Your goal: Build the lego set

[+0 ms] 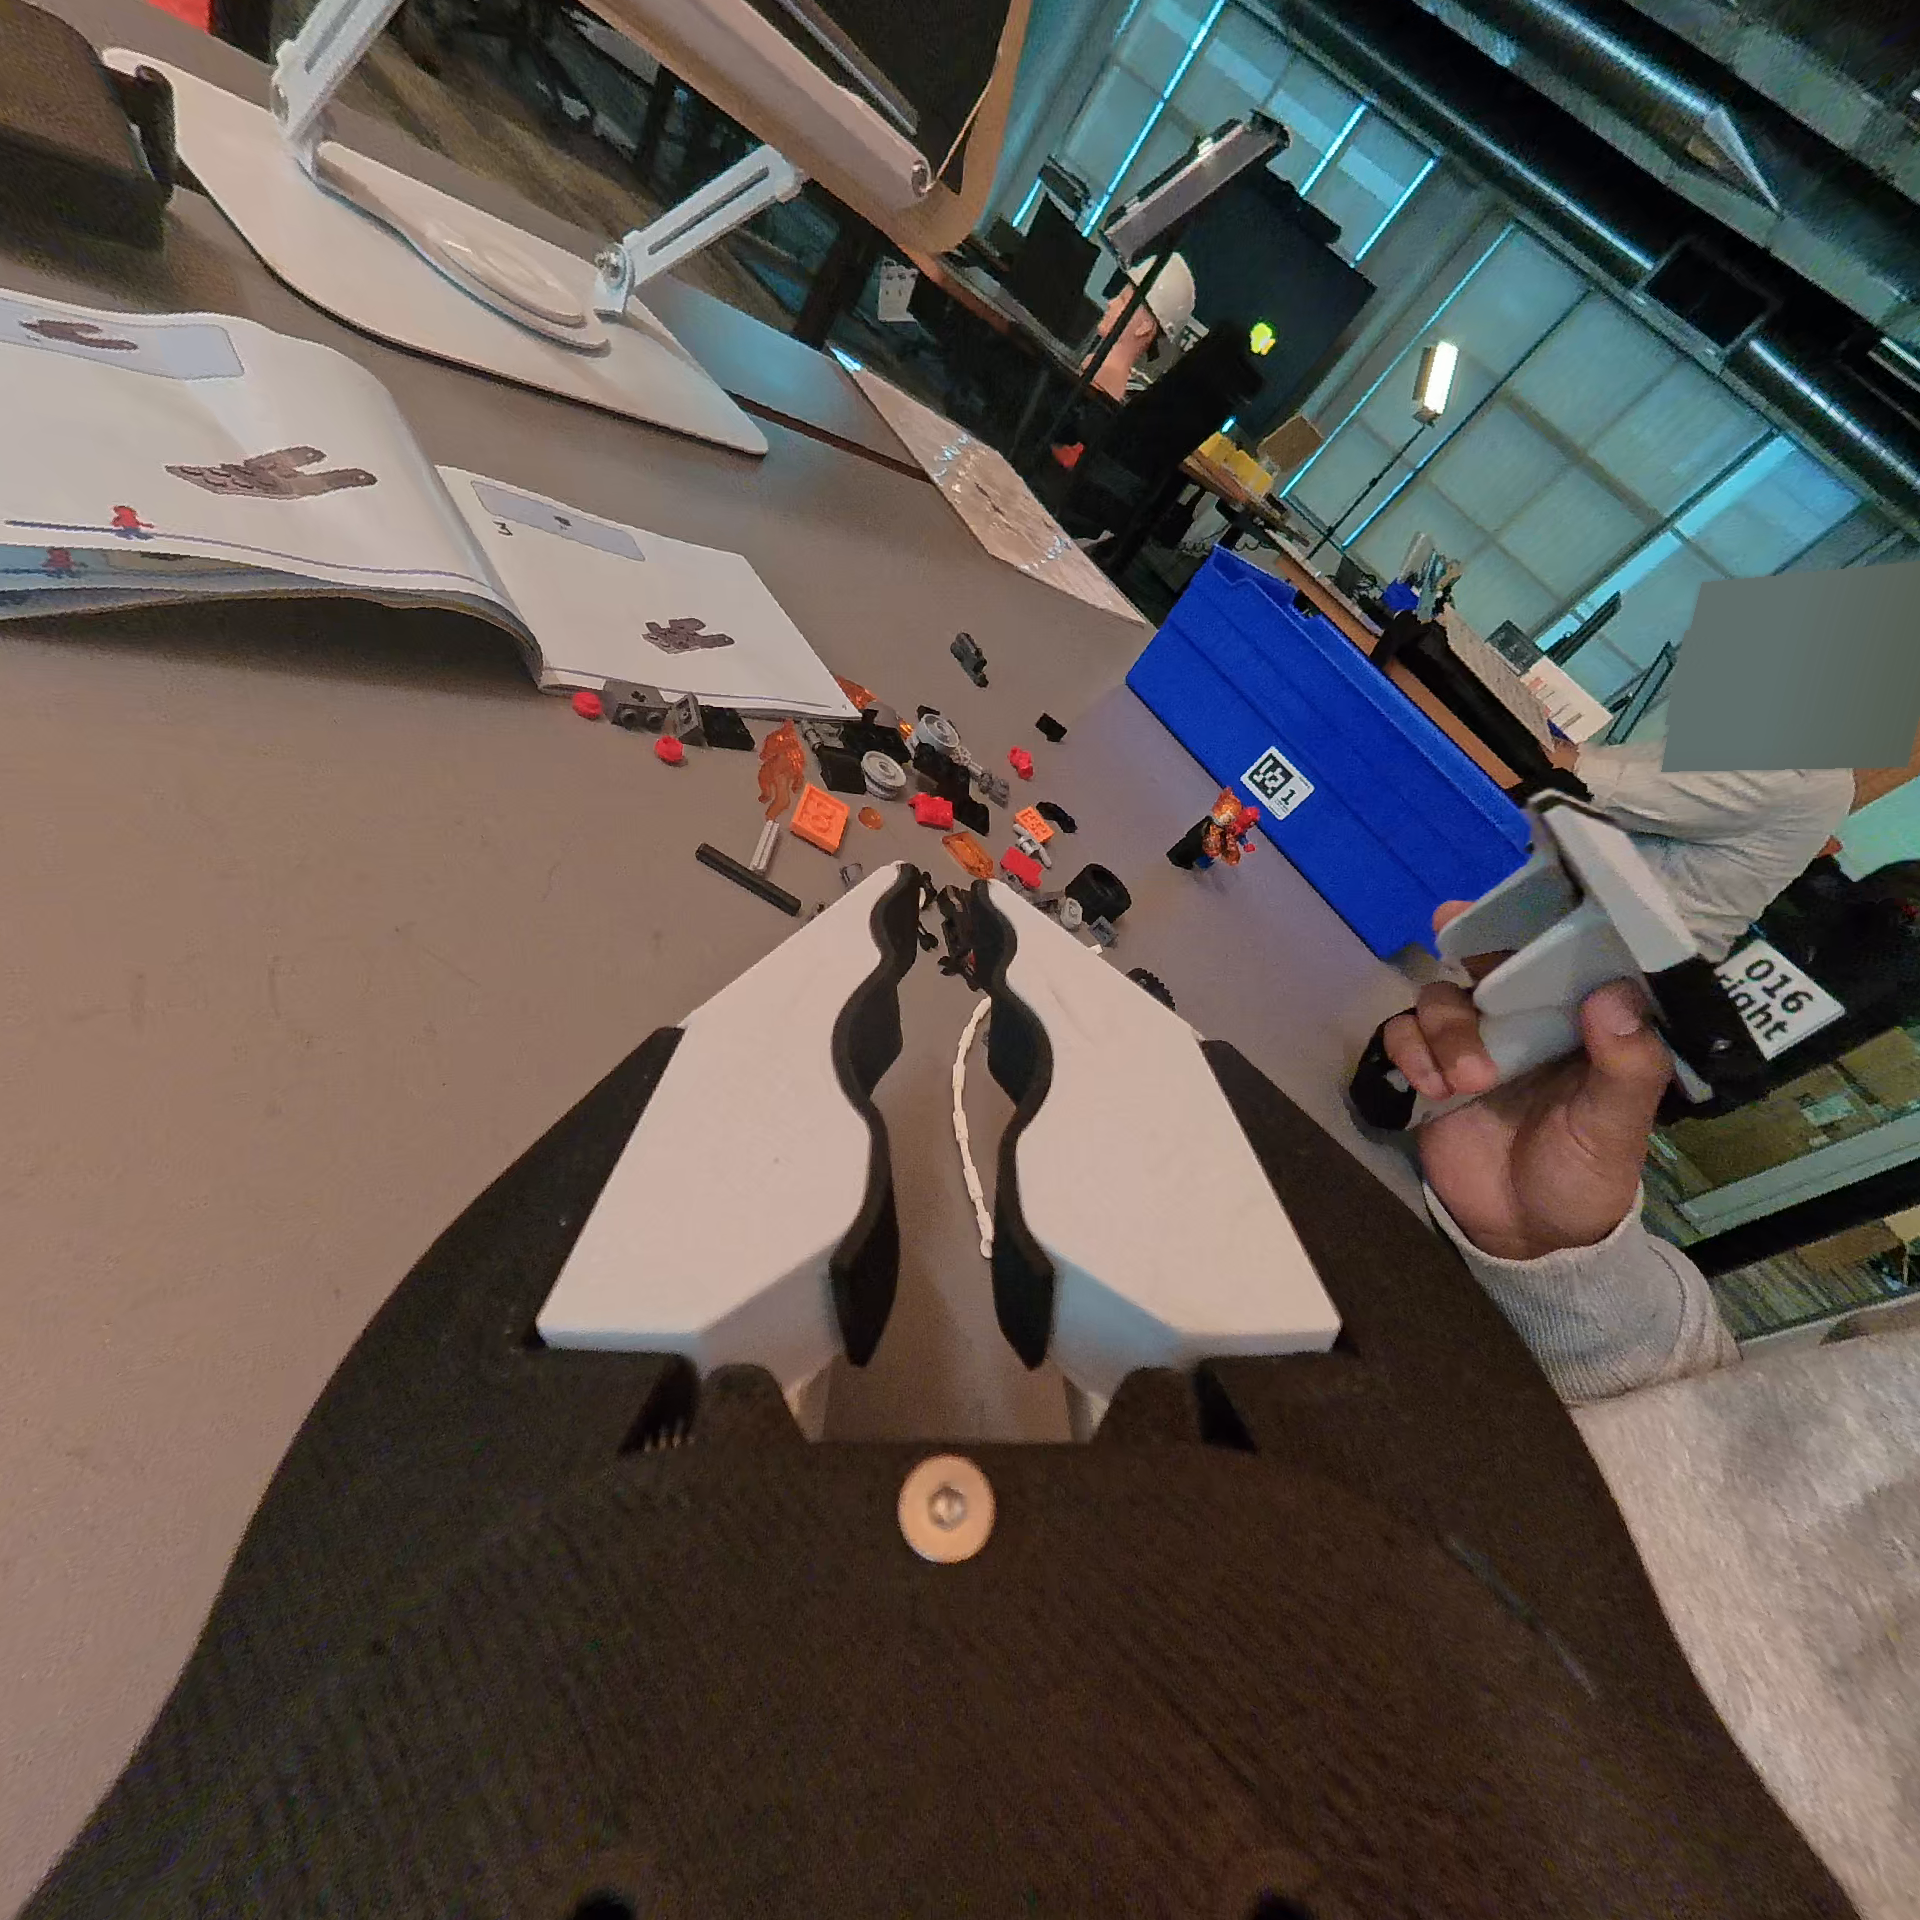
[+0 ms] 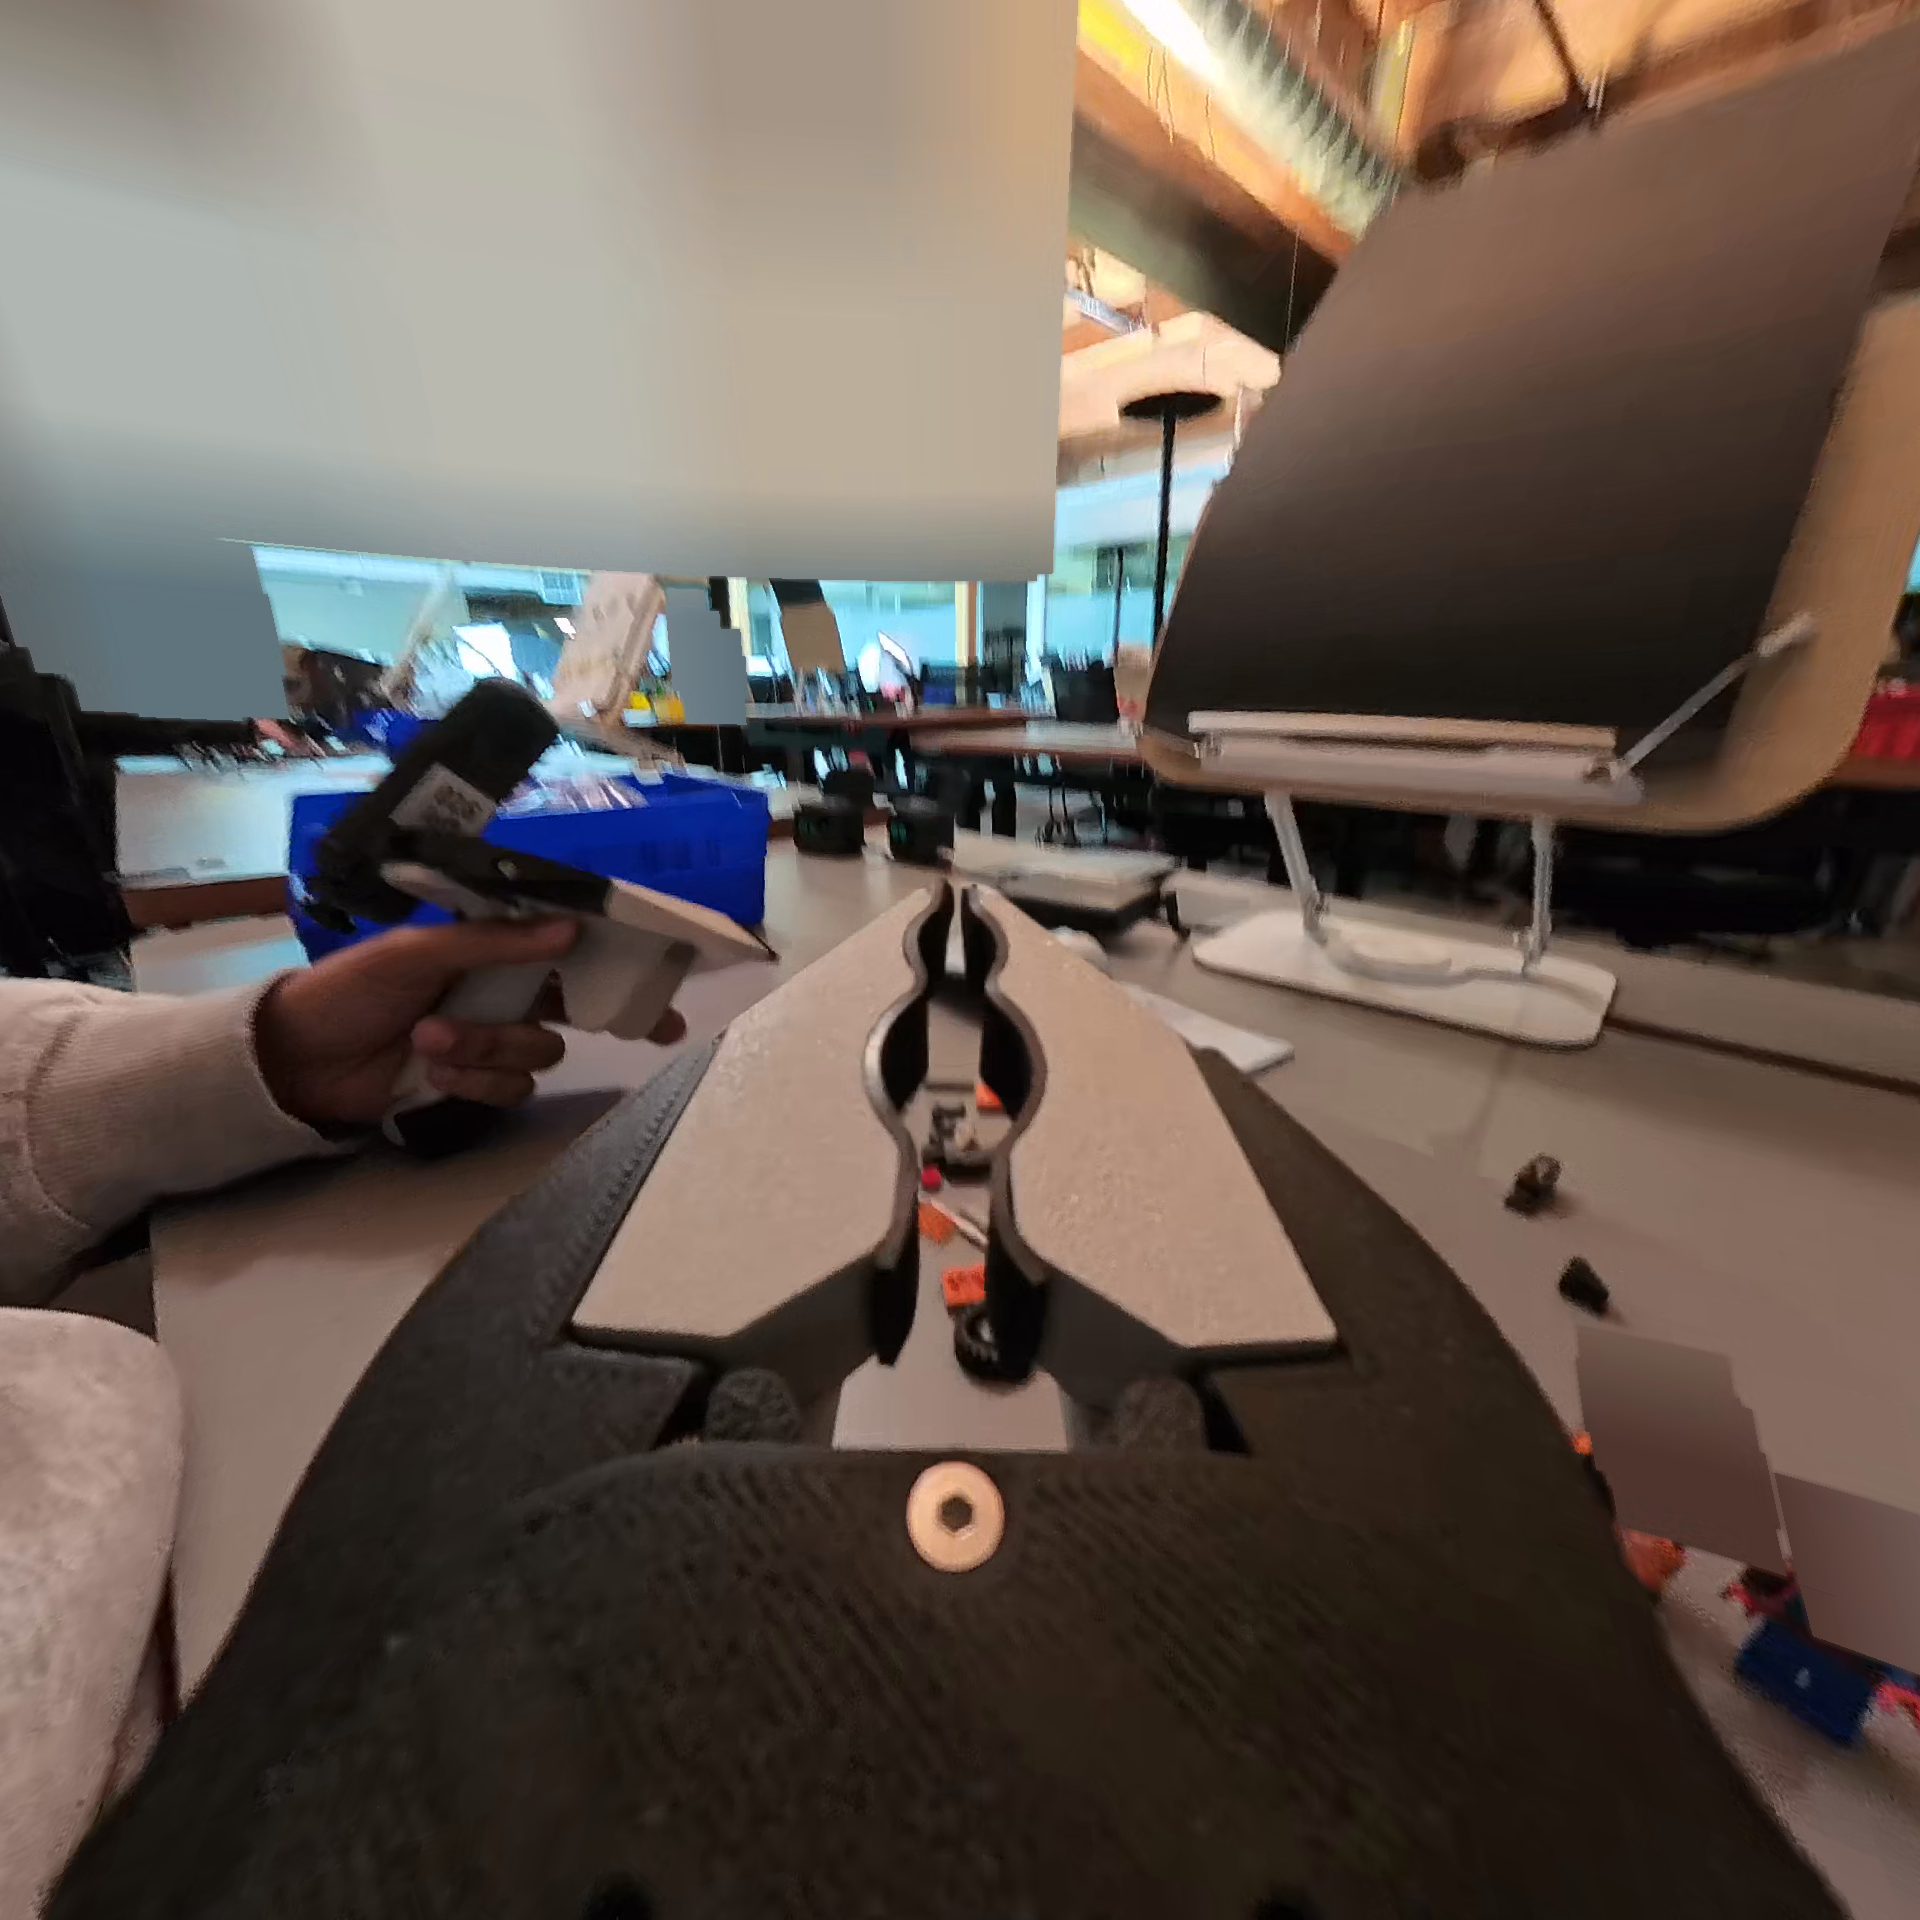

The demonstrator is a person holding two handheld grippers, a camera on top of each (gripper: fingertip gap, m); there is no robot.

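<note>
Loose lego pieces [image 1: 894, 769] in orange, red, black and grey lie on the grey table below the open instruction booklet [image 1: 312, 499]. My left gripper [image 1: 945, 894] hovers over the near edge of the pile, jaws a narrow gap apart, and appears to pinch a small black piece [image 1: 956, 930]. A white chain piece [image 1: 971, 1122] lies on the table under it. A minifigure [image 1: 1226, 826] stands by the blue bin [image 1: 1330, 769]. My right gripper [image 2: 956, 894] is shut and empty, raised over pieces [image 2: 956, 1132] and a black tyre [image 2: 982, 1340]. The left gripper [image 2: 764, 948] shows to its left.
A white laptop stand [image 1: 499, 260] stands behind the booklet and also shows in the right wrist view [image 2: 1403, 966]. Two small black pieces [image 2: 1532, 1184] lie at the right. A blue and red build [image 2: 1808, 1673] sits bottom right. A hand [image 1: 1527, 1122] holds the right gripper's handle. My hands' fingertips stand some 20 cm from each other.
</note>
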